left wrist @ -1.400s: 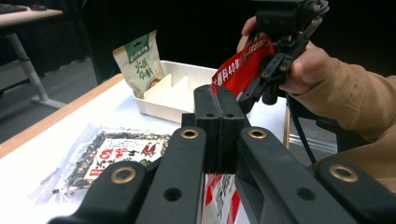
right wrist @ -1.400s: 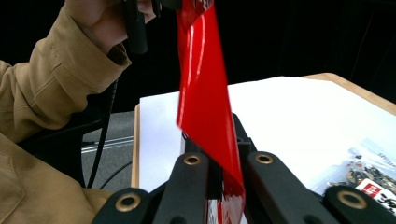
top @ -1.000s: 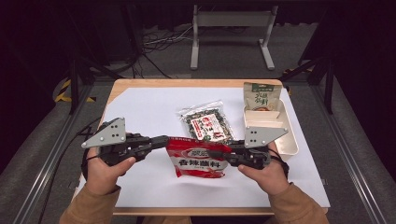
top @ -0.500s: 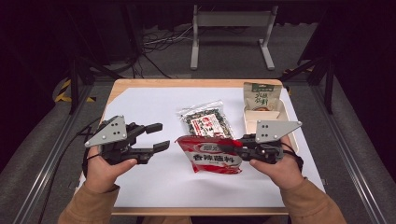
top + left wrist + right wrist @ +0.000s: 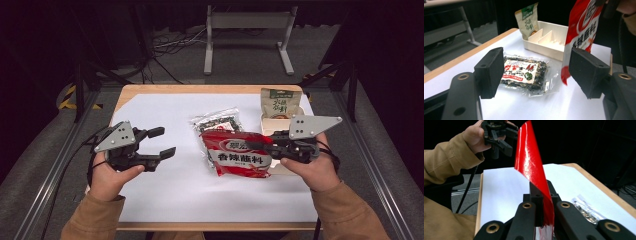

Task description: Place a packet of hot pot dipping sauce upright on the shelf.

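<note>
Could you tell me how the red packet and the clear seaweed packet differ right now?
The red packet is opaque and hangs clamped in the right gripper; the clear seaweed packet is see-through and lies flat on the white sheet, untouched. Both are sealed food pouches.

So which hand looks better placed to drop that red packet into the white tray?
Probably the right. Its gripper is clamped on the red packet beside the white tray. The left gripper has just opened its jaws, nothing between them, across the table.
</note>
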Tool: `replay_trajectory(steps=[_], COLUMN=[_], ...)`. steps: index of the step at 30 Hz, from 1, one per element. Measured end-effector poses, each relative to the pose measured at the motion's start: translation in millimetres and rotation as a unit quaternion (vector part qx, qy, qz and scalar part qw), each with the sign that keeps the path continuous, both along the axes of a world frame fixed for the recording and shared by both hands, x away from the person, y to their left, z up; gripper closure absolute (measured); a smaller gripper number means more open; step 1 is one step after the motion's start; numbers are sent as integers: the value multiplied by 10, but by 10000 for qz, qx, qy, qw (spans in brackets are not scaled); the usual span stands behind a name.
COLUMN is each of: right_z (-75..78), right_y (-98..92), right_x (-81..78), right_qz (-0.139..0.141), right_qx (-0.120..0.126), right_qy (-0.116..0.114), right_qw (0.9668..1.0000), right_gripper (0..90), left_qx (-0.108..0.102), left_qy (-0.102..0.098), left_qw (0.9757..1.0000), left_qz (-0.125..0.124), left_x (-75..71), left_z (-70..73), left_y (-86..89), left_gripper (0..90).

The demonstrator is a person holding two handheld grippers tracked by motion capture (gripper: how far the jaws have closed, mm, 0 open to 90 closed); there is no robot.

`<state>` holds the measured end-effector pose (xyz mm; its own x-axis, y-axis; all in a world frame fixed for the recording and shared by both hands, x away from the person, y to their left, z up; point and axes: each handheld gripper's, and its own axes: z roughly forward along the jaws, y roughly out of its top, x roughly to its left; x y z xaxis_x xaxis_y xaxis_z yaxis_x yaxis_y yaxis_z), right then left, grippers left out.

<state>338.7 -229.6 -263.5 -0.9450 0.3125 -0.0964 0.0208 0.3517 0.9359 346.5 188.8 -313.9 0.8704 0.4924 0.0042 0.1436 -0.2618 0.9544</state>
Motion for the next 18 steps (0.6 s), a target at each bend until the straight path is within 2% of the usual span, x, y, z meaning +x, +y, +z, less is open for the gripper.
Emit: replay_trajectory(steps=[6,9,11,18], right_z=[94,148,175,253], right_y=[-93,-153,-183,-319], right_x=[60,86,102,206], right_qz=[-74,-111,-159,-289], right_qx=[9,-2,-10,48], right_qy=[-68,-143,-211,-323], right_qw=[9999,9998,9996,9990], right_gripper=[889,888,888,888], left_qx=[63,282,354,414], left_qy=[87,126,166,266], left_qw=[9997,9984,9974,9963], left_qz=[220,470,605,703], left_x=[54,78,89,136], left_z=[-45,-95,-121,-197], left_y=[72,99,109,139], left_gripper=[265,250,238,210])
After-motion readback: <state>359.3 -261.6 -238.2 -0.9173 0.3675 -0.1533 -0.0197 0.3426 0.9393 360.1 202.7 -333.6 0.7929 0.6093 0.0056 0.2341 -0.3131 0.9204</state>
